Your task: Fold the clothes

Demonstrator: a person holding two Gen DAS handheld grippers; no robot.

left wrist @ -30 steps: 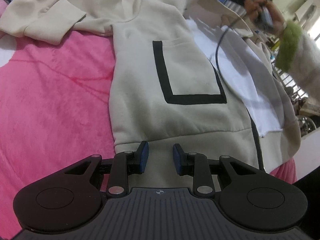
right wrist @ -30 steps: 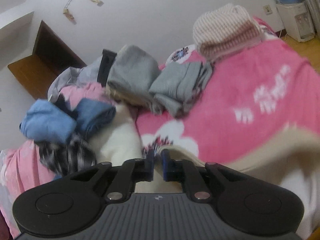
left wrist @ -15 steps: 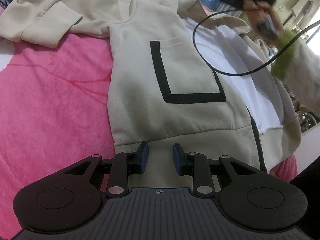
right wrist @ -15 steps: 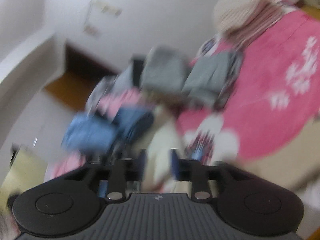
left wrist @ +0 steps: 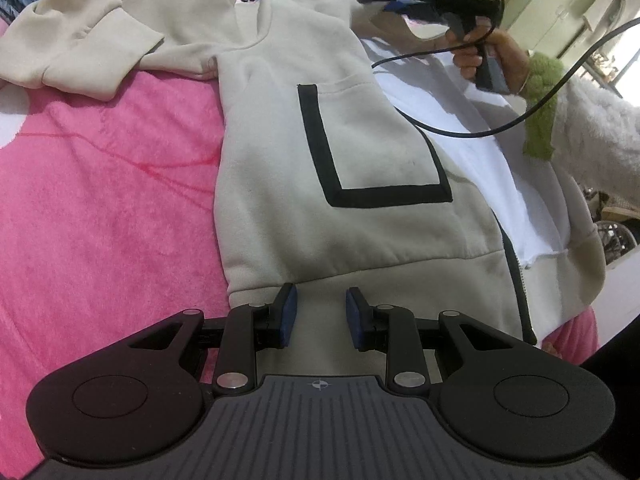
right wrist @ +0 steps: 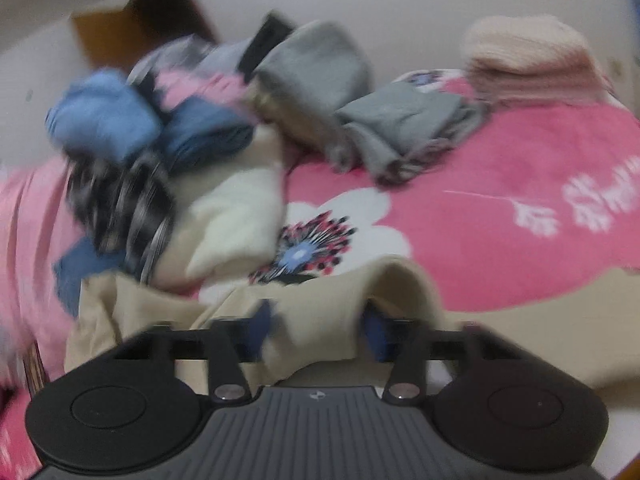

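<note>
Two grippers work one cream hoodie (left wrist: 320, 128) spread on a pink blanket (left wrist: 100, 184). The left gripper (left wrist: 318, 314) rests over the bottom hem, jaws a little apart, pads off the cloth, grasping nothing. The right gripper (right wrist: 320, 330) is closing, with a raised fold of the hoodie's upper edge between its blue pads; the blur hides whether they press yet. The fabric looks thick, soft and floppy, light but prone to sag, so hem, shoulder seam and cuff seem the firmest holds. One sleeve (left wrist: 80, 48) lies out to the left. Bare blanket lies open on the left; folded clothes (right wrist: 320, 92) crowd the far end, and the bed edge sits close on the right.
</note>
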